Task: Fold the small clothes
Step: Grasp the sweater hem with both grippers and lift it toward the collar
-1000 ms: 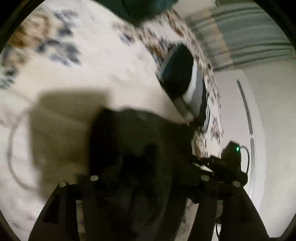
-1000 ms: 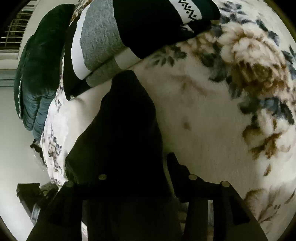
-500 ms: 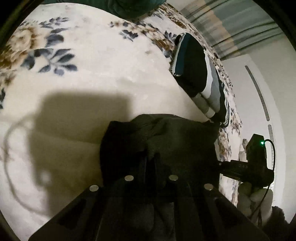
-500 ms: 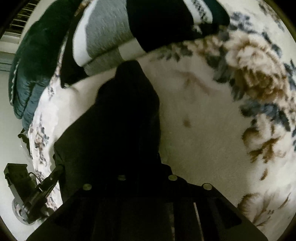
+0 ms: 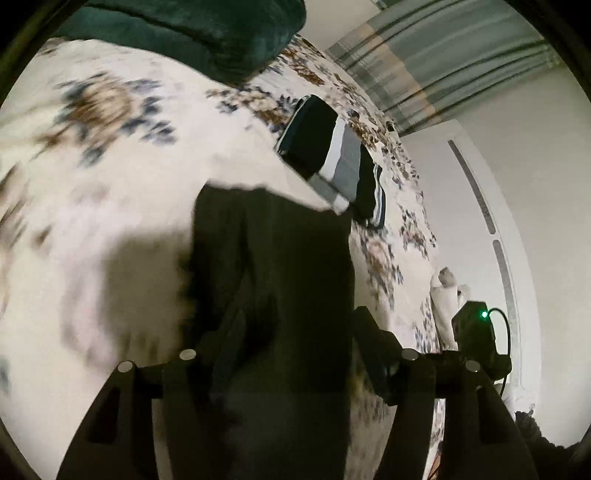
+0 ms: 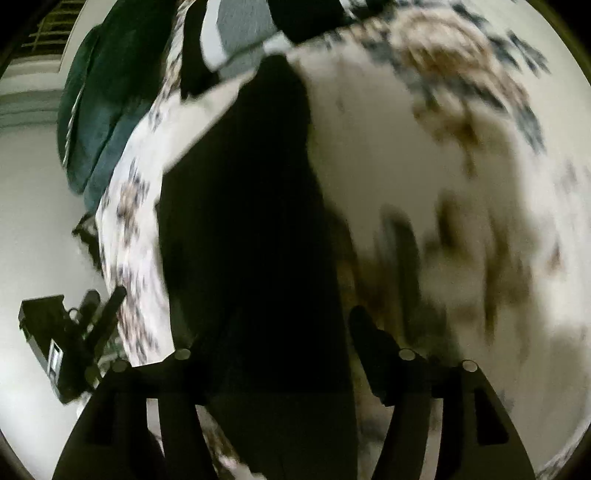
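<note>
Ahead of my left claw (image 5: 280, 354) the dark garment (image 5: 273, 280) fills the near bed (image 5: 110, 206). Far right, a folded striped pile (image 5: 332, 158) blocks; far behind, a green pillow (image 5: 207, 33). Left blanket lies bare.

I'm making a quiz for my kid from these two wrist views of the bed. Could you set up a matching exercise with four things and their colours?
Things:
1. garment between the left gripper's jaws
2. pillow at the head of the bed
3. folded piece lying beyond the garment
4. blanket covering the bed

Colours:
A. cream with brown and blue flowers
B. dark teal green
C. plain dark, almost black
D. black with grey and white stripes

Pairs: 1-C, 2-B, 3-D, 4-A
</note>
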The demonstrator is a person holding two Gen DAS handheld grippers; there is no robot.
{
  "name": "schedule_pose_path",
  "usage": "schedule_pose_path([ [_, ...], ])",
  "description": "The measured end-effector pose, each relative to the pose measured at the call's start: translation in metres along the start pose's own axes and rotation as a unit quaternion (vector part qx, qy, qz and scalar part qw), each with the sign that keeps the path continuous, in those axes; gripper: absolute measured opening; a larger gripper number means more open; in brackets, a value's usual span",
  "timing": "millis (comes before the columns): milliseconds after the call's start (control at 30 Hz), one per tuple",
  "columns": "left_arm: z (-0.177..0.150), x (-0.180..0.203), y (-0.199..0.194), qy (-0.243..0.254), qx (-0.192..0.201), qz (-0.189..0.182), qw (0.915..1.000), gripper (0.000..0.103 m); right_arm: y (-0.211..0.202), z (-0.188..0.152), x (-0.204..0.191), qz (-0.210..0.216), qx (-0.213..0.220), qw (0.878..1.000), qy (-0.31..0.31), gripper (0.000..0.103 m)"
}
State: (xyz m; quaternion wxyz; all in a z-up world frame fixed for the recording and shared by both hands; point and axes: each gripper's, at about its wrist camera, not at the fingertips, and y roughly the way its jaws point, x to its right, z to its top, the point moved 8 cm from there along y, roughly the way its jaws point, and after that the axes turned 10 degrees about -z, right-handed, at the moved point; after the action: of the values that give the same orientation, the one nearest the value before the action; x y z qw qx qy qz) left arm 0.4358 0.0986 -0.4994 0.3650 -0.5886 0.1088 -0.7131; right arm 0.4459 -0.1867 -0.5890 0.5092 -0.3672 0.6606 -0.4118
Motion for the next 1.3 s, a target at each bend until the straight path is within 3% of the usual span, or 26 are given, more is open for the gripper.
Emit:
schedule_pose_path([
  [133,-0.080,0.002,-0.047,-0.011,-0.006,0.049,0.9987,0.058,0.005,-0.086,0.036,-0.010,-0.027,0.999,0.020,0.064],
  [267,-0.168,-0.015,-0.071,-0.045,-0.047,0.101,0.9927,0.058,0.021,-0.173,0.067,0.003,-0.055,0.997,0.052,0.064],
  [333,-0.213,-0.027,-0.074,-0.059,-0.074,0.138,0.9858,0.058,0.036,-0.216,0.076,0.010,-0.075,0.995,0.063,0.064],
  [400,-0.258,-0.040,-0.069,-0.084,-0.102,0.153,0.9794,0.058,0.050,-0.246,0.082,0.007,-0.084,0.994,0.066,0.064],
  [500,-0.299,-0.055,-0.059,-0.110,-0.120,0.164,0.9730,0.056,0.075,-0.283,0.086,-0.003,-0.093,0.994,0.065,0.064],
  [567,-0.311,-0.062,-0.053,-0.118,-0.112,0.170,0.9720,0.055,0.092,-0.301,0.085,-0.007,-0.095,0.993,0.064,0.064],
  [667,-0.310,-0.063,-0.049,-0.105,-0.093,0.193,0.9712,0.003,0.114,-0.316,0.076,-0.010,-0.091,0.993,0.073,0.057],
  [733,-0.306,-0.056,-0.052,-0.098,-0.073,0.191,0.9740,0.003,0.127,-0.325,0.071,-0.021,-0.089,0.993,0.069,0.050],
  [867,-0.300,-0.040,-0.067,-0.086,-0.049,0.177,0.9792,0.003,0.141,-0.336,0.058,-0.031,-0.075,0.995,0.062,0.013],
  [967,-0.297,-0.035,-0.086,-0.091,-0.033,0.161,0.9822,0.002,0.140,-0.344,0.050,-0.037,-0.060,0.996,0.057,0.007],
  [1167,-0.287,-0.036,-0.101,-0.106,-0.026,0.139,0.9843,0.002,0.124,-0.362,0.026,-0.042,-0.041,0.998,0.040,0.006],
  [1300,-0.289,-0.056,-0.100,-0.104,-0.044,0.152,0.9819,0.003,0.132,-0.365,0.001,-0.047,-0.048,0.997,0.030,0.006],
])
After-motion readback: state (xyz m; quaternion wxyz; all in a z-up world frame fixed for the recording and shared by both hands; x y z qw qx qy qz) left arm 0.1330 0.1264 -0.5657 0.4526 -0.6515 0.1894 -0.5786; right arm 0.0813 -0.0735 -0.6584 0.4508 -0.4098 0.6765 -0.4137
